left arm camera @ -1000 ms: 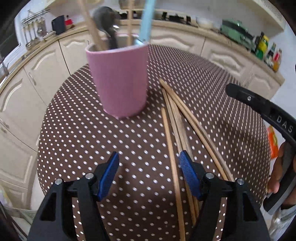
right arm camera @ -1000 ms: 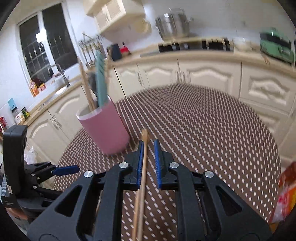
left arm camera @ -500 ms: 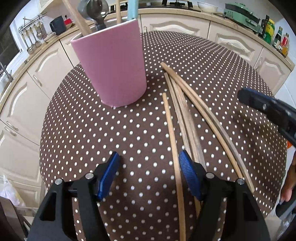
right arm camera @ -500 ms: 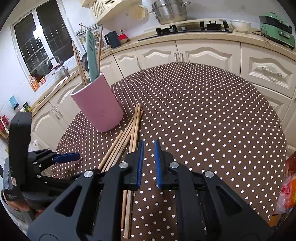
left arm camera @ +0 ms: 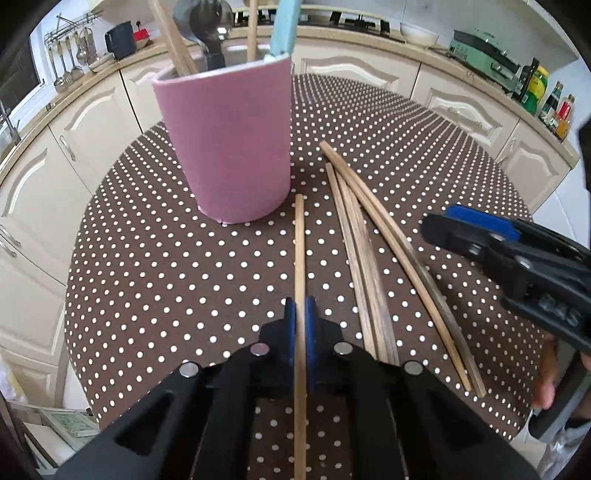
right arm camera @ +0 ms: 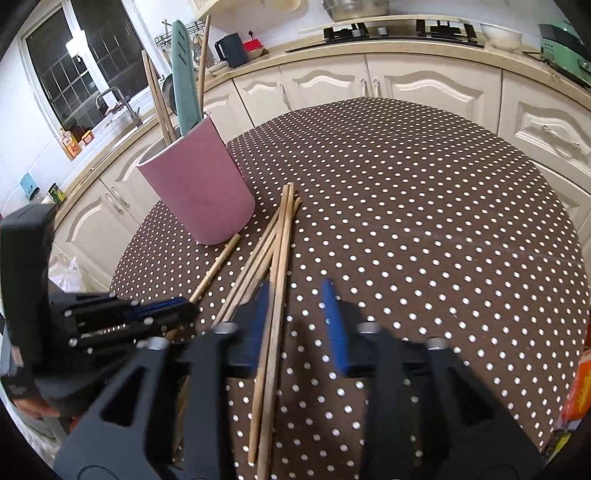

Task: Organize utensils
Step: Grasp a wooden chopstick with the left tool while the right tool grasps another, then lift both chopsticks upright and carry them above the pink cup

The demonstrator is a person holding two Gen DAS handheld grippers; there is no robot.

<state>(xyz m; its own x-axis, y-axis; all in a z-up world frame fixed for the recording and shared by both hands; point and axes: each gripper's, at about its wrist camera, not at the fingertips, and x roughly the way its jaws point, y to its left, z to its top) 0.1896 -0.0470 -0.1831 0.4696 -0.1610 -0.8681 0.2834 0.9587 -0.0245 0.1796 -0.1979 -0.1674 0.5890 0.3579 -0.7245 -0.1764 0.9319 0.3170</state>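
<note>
- On the polka-dot tabletop [left arm camera: 155, 266], my left gripper [left arm camera: 300, 325] is clamped on a single pale chopstick [left arm camera: 300, 251], which lies flat with its far tip just short of the base of the pink utensil holder [left arm camera: 225, 144].
- My grip sits toward the near part of the stick, so much of it juts forward; I judge it could pivot or droop as I lift, and the tip could knock the holder's wall.
- My right gripper [right arm camera: 299, 325] stands apart, straddling two chopsticks of the loose bundle [right arm camera: 275, 254]; closing there could catch both at once or scatter the rest, since they cross and touch.
- Both grippers work near each other, so a careless swing could make them collide.
- The holder already carries chopsticks, a light-blue handled tool [left arm camera: 284, 26] and a metal ladle [left arm camera: 207, 22], leaving crowded room; a stick pushed in at a slant could jam against them.
- The remaining sticks look thin, straight and wooden, darker than mine.
</note>
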